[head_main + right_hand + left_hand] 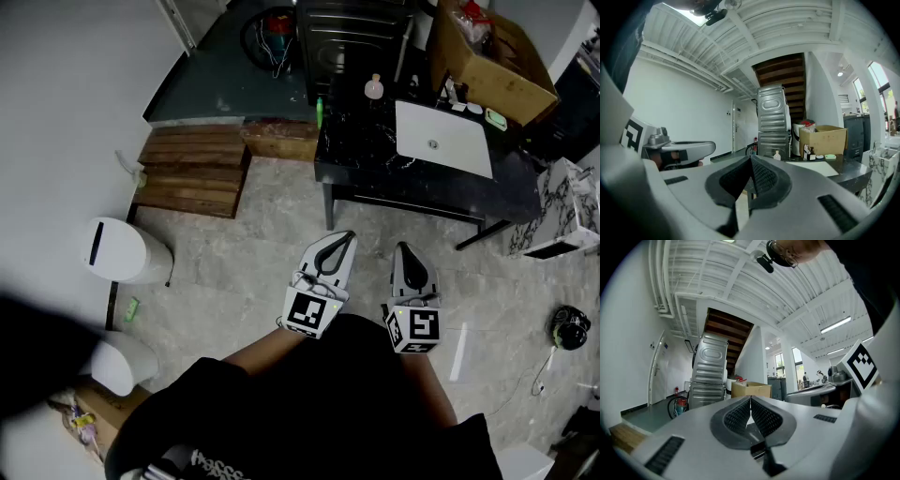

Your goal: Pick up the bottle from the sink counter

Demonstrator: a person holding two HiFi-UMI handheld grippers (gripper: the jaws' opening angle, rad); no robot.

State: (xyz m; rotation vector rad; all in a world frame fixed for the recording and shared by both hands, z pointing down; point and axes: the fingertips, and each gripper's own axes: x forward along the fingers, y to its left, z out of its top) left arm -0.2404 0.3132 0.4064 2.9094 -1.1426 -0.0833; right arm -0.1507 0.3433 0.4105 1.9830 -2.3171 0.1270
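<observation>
The left gripper (345, 236) is held over the floor, its jaws pressed together on nothing. Ahead, the bottle (374, 87) is stood upright on the dark sink counter (361, 155), near its far edge, left of the white basin (441, 139) and well apart from both grippers. The right gripper (403, 247) is held beside the left, jaws likewise closed and empty.

Black sink counter (361, 155), white basin (442, 141), bottle (374, 88), cardboard box (492, 70)
</observation>
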